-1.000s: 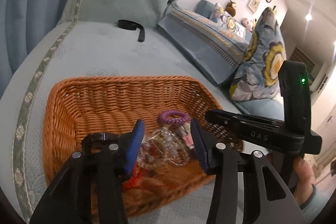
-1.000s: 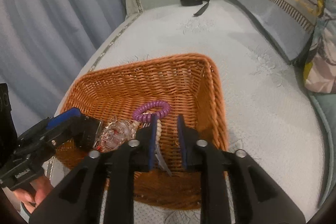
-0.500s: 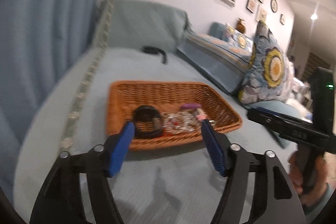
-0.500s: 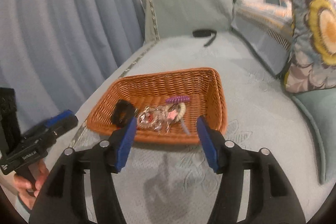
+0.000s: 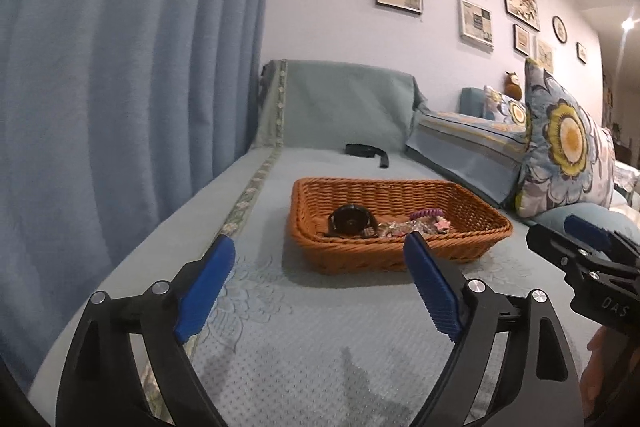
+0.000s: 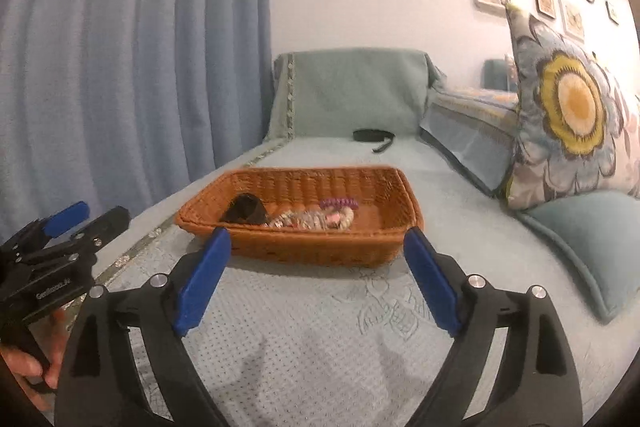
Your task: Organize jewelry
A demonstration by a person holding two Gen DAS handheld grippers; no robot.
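Note:
An orange wicker basket (image 5: 452, 254) (image 6: 320, 254) sits on the teal bedspread. Inside lie a black watch (image 5: 350, 221) (image 6: 245, 207), a purple spiral hair tie (image 5: 426, 214) (image 6: 338, 203), and a tangle of clear and pearl beaded jewelry (image 5: 400, 227) (image 6: 308, 219). My left gripper (image 5: 320, 285) is open and empty, held well back from the basket's near edge. My right gripper (image 6: 318, 281) is open and empty, also short of the basket. Each gripper shows at the side of the other's view.
A black strap (image 5: 366, 150) (image 6: 374, 135) lies farther back on the bed. Floral pillows (image 5: 560, 147) (image 6: 568, 115) and a folded striped blanket (image 5: 468, 143) stand on the right. Blue curtains (image 5: 120, 67) hang along the left. A teal cushion (image 6: 592, 239) lies front right.
Both grippers have pulled back and away from the basket and opened wide. The jewelry that was between the fingers now lies in the basket.

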